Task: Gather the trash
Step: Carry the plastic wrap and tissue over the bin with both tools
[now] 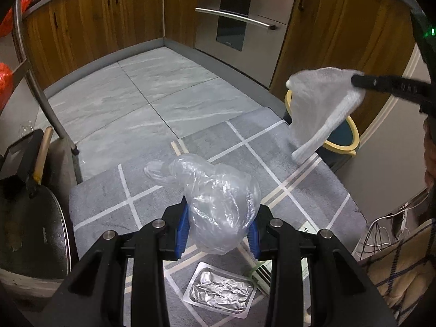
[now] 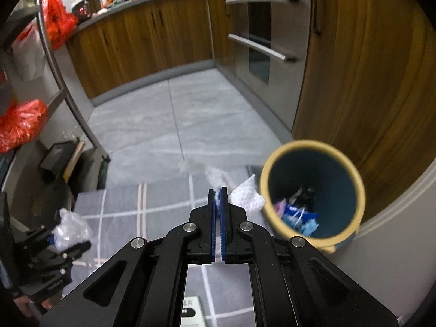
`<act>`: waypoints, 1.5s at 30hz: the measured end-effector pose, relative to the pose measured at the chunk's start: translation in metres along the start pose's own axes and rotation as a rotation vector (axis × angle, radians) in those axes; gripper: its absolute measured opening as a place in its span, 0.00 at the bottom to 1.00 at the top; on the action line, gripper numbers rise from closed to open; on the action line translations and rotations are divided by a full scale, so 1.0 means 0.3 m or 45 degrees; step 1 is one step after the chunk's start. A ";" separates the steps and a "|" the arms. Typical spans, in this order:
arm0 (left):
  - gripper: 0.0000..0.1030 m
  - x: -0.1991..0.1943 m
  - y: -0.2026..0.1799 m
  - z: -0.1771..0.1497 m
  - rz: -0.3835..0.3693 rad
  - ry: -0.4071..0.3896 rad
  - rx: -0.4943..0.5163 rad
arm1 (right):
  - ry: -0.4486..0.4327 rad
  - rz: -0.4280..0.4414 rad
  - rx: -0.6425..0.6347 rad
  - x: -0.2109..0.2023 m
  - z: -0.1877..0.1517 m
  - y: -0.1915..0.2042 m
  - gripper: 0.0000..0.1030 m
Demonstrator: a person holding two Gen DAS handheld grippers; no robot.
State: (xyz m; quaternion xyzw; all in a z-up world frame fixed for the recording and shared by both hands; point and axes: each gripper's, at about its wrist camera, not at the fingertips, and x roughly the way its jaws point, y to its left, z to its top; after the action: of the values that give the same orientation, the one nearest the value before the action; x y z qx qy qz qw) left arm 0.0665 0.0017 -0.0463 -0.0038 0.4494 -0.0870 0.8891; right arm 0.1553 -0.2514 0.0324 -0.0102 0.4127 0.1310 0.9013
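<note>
My left gripper (image 1: 219, 226) is shut on a crumpled clear plastic bag (image 1: 218, 204) and holds it above the grey rug (image 1: 109, 199); it also shows in the right wrist view (image 2: 69, 234). My right gripper (image 2: 218, 192) is shut on a white paper towel (image 2: 246, 197), seen hanging in the left wrist view (image 1: 316, 109) just left of the bin. The blue bin with a yellow rim (image 2: 313, 190) stands by the cabinet and holds several wrappers. An empty foil-lined plastic tray (image 1: 222, 290) lies on the rug below my left gripper.
Wooden cabinets (image 1: 95, 21) and a steel oven (image 1: 239, 19) line the far walls. A metal rack leg (image 1: 49, 103) and a dark pan (image 1: 32, 223) stand on the left. Red bags (image 2: 21, 125) hang on the rack. Cables (image 1: 387, 231) lie at the right.
</note>
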 end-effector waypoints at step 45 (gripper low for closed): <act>0.34 0.438 -0.588 0.424 -0.248 -0.010 0.350 | -0.038 -0.227 0.172 0.167 0.216 -0.505 0.04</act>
State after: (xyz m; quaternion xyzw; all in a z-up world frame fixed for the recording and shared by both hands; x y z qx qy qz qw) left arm 0.2181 -0.2018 -0.0605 0.0741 0.4272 -0.2334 0.8704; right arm 0.2717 -0.3782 0.0242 0.0161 0.4048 0.0224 0.9140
